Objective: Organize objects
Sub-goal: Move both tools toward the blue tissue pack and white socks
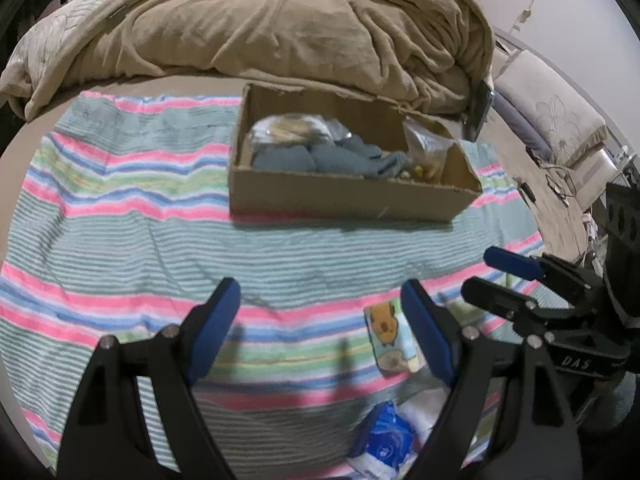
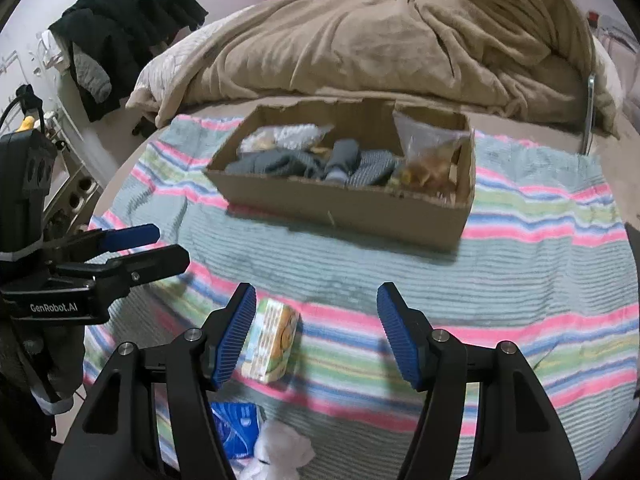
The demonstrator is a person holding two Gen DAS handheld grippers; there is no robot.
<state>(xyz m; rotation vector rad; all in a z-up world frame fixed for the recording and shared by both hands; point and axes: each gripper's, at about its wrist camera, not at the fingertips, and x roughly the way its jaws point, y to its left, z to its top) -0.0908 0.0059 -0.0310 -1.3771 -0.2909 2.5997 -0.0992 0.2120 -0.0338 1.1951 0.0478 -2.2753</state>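
A cardboard box (image 1: 344, 196) (image 2: 360, 208) sits on a striped towel and holds grey cloth (image 1: 332, 156) (image 2: 296, 162) and clear bags (image 1: 426, 148) (image 2: 428, 148). Nearer me on the towel lie a small carton with a cartoon animal (image 1: 386, 332) (image 2: 272, 344), a blue packet (image 1: 384, 436) (image 2: 234, 428) and a white crumpled item (image 2: 280, 452). My left gripper (image 1: 320, 312) (image 2: 170, 245) is open and empty, the carton by its right finger. My right gripper (image 2: 316, 300) (image 1: 482, 274) is open, the carton lying just inside its left finger, unpressed.
The striped towel (image 1: 120, 240) (image 2: 520, 280) covers the bed in front of a heaped brown blanket (image 1: 280, 32) (image 2: 400, 40). Dark clothes (image 2: 128, 20) hang at the far left. Pillows and cables (image 1: 560, 184) lie to the right.
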